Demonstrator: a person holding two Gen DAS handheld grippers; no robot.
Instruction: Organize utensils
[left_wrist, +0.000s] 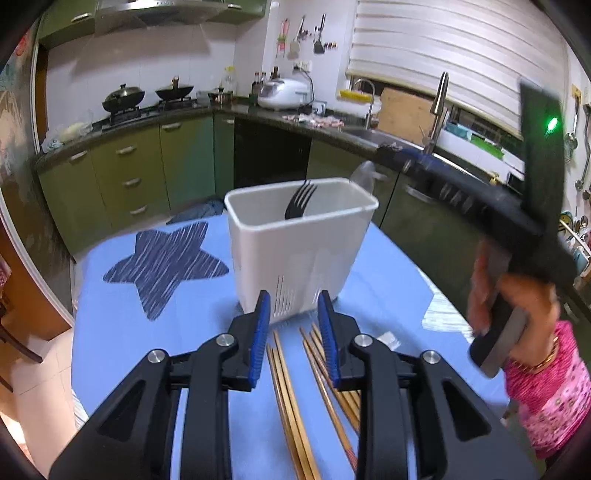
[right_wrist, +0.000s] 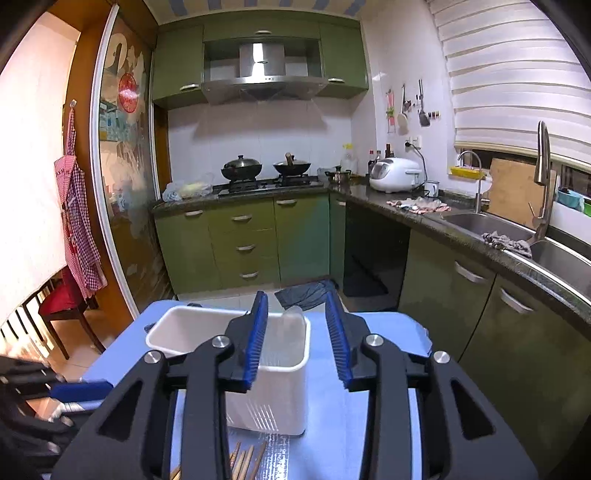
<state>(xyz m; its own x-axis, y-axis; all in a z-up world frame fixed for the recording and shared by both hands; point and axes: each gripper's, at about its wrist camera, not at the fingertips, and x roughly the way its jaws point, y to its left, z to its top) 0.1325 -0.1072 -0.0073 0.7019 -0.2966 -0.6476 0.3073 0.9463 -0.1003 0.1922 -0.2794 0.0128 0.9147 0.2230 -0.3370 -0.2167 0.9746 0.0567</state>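
Left claw (left_wrist: 293, 334) open above chopsticks (left_wrist: 291, 391), white holder (left_wrist: 299, 254) just ahead, fork (left_wrist: 300, 201) inside

Left claw (left_wrist: 293, 314) and right claw (right_wrist: 297, 325) both parted, empty.

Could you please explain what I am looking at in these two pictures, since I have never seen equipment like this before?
There is no robot here: a person holds a hand-held two-finger gripper in each hand, and each gripper carries a wide-angle camera looking forward along its fingers.

One picture comes from the left gripper, the other from the right gripper. The black arms with blue pads at the bottom of each picture are the gripper's own fingers.

On the blue table stands a white utensil holder with a black fork already inside. Wooden chopsticks lie in front of it.

Both grippers are open and hold nothing. In the left picture you also see the person's hand gripping the other tool.
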